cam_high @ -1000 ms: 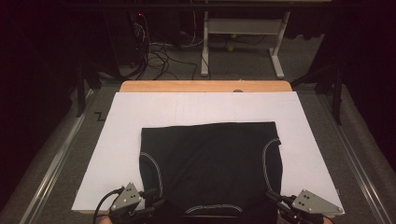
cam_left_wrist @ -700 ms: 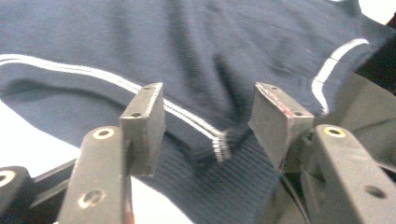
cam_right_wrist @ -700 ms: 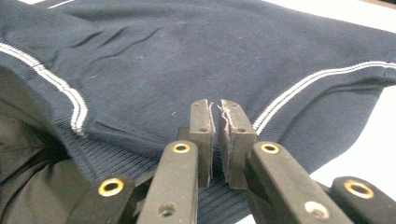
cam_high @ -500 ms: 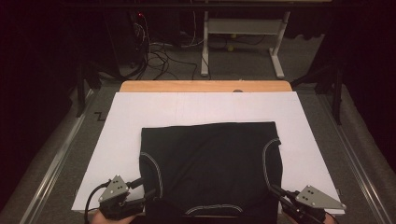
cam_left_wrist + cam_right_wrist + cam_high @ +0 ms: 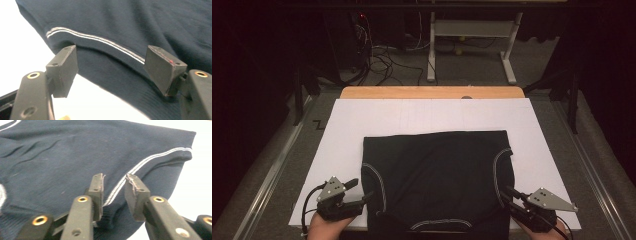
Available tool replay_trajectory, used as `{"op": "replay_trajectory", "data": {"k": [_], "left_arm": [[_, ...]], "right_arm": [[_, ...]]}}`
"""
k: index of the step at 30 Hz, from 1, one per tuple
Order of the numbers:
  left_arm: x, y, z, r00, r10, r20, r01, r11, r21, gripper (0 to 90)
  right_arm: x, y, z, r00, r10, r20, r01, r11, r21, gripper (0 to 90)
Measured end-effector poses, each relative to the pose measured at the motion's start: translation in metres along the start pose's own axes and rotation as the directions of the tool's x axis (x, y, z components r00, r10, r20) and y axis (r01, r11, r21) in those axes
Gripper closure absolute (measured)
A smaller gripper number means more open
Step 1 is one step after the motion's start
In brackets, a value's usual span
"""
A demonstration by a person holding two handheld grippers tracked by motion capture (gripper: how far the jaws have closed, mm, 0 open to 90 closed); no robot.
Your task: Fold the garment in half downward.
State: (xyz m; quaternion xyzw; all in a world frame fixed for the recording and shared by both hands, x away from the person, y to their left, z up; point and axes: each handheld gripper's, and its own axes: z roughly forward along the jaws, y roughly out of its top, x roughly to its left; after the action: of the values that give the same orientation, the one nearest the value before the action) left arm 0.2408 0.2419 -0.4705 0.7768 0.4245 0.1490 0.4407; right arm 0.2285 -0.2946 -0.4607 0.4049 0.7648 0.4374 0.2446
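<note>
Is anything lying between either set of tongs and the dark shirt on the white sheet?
Nothing visible does. The left tongs stand open right over the striped sleeve edge of the shirt, with bare cloth between them. The right tongs, jaws just opening, straddle the other striped sleeve seam. The white sheet holds nothing else.

garment (image 5: 437, 180) on sheet (image 5: 362, 125) | sheet on table (image 5: 432, 92) | grippers at near corners

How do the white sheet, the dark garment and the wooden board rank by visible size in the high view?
1. white sheet
2. dark garment
3. wooden board, though only a strip of it shows beyond the sheet.
</note>
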Motion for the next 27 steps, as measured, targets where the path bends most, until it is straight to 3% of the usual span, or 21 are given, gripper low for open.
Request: {"op": "replay_trajectory", "data": {"k": [8, 12, 16, 19, 22, 24, 27], "left_arm": [[0.015, -0.001, -0.003, 0.9988, -0.038, -0.031, 0.038, 0.9992, -0.012, 22.3], [0.019, -0.002, -0.003, 0.9977, -0.043, -0.052, 0.042, 0.9989, -0.022, 15.3], [0.021, 0.0, -0.003, 0.9978, -0.044, -0.05, 0.042, 0.9985, -0.036, 10.3], [0.021, 0.006, -0.001, 0.9988, -0.03, -0.038, 0.029, 0.9987, -0.042, 0.0], [0.025, 0.013, 0.0, 0.9992, -0.026, -0.031, 0.024, 0.9975, -0.067, 0.0], [0.029, 0.016, 0.003, 0.9992, -0.027, -0.028, 0.025, 0.9971, -0.072, 0.0], [0.036, 0.021, 0.008, 0.9993, -0.032, -0.022, 0.03, 0.9971, -0.07, 0.0]], "right_arm": [[-0.009, -0.002, 0.002, 0.9976, 0.04, 0.057, -0.039, 0.999, -0.008, 42.3], [-0.013, -0.003, 0.002, 0.9957, 0.057, 0.073, -0.055, 0.998, -0.02, 33.7], [-0.016, -0.002, 0.004, 0.9953, 0.061, 0.076, -0.059, 0.998, -0.023, 25.3], [-0.019, 0.0, 0.007, 0.9948, 0.069, 0.075, -0.067, 0.997, -0.033, 19.3], [-0.022, 0.004, 0.009, 0.9936, 0.086, 0.074, -0.082, 0.996, -0.045, 12.9], [-0.025, 0.008, 0.011, 0.9905, 0.101, 0.094, -0.095, 0.994, -0.061, 0.9], [-0.028, 0.014, 0.015, 0.989, 0.114, 0.094, -0.106, 0.991, -0.081, 0.0]]}}
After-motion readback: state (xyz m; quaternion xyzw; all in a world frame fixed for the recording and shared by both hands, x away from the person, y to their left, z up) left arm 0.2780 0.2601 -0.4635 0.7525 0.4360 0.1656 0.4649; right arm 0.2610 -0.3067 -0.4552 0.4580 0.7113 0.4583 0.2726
